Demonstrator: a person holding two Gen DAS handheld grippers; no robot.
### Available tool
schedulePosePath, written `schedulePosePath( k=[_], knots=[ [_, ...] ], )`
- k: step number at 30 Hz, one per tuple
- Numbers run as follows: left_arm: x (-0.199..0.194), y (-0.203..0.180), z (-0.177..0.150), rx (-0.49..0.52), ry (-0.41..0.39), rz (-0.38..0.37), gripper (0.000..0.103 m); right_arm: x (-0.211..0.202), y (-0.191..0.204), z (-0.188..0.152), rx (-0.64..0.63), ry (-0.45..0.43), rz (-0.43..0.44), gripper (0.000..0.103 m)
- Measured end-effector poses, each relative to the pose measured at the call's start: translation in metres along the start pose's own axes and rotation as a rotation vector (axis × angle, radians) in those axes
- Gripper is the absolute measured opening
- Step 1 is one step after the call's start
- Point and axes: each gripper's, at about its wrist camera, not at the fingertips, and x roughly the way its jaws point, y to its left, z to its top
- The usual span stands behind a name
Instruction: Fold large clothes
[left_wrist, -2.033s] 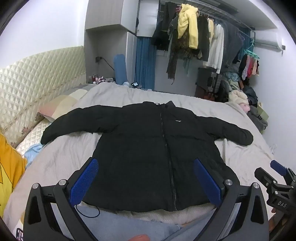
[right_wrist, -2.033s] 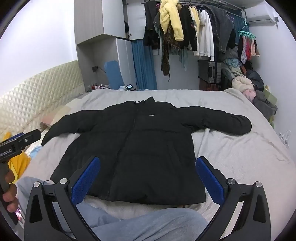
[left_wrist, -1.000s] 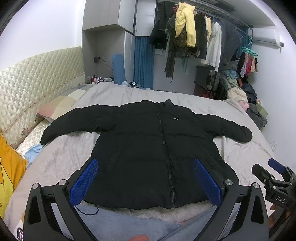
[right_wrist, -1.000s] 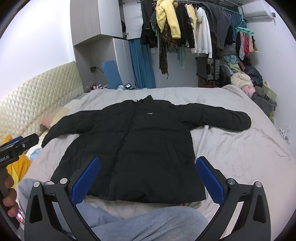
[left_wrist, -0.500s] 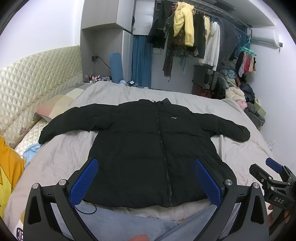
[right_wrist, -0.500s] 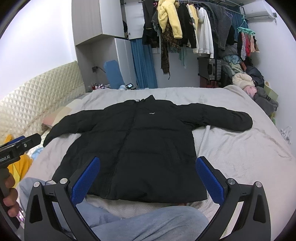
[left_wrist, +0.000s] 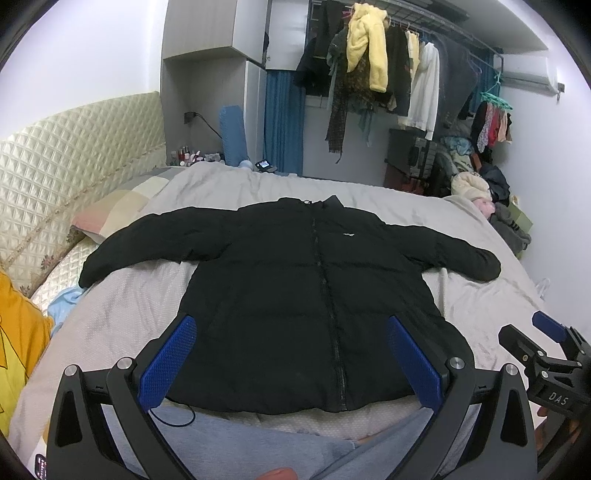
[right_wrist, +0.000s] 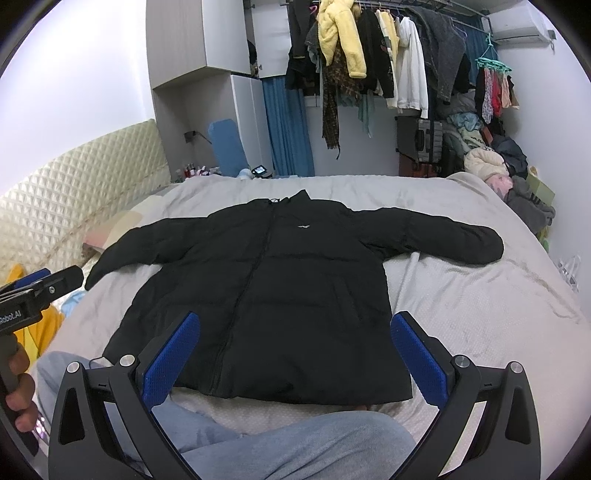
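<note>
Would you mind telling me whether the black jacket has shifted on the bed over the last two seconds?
No. The black jacket lies spread flat as before, its sleeve cuff at the same spot on the bed; only the camera views shifted slightly.

Both wrist views low at bedside, facing across the bed (left_wrist: 480, 306), sharing the jacket (right_wrist: 280, 288)

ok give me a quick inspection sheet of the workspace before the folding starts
surface: bed, grey cover, lightly wrinkled
job's things: black jacket flat, zipped, front up, sleeves spread
clutter: pillow, yellow cloth at the bed's left edge
grippers: left gripper and right gripper open, above the hem, holding nothing
cables: thin black cord near the hem
surroundings: clothes rail, headboard, clothes pile
</note>
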Motion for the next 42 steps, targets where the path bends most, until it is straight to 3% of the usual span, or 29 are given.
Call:
schedulePosePath(
  k=[21,30,38,42],
  knots=[
    [0.009,0.002,0.006,0.006,0.014,-0.009,0.103,0.012,0.005,0.004,0.005,0.024,-0.005,0.103],
    [0.019,0.006,0.038,0.027,-0.090,-0.078,0.103,0.023,-0.002,0.012,0.017,0.013,-0.011,0.103],
    [0.074,0.013,0.055,0.059,-0.090,-0.122,0.103,0.045,-0.018,0.021,0.046,0.016,-0.013,0.103],
    [0.102,0.020,0.053,0.054,-0.117,-0.085,0.103,0.052,-0.034,0.028,0.081,0.009,-0.023,0.103]
  ],
)
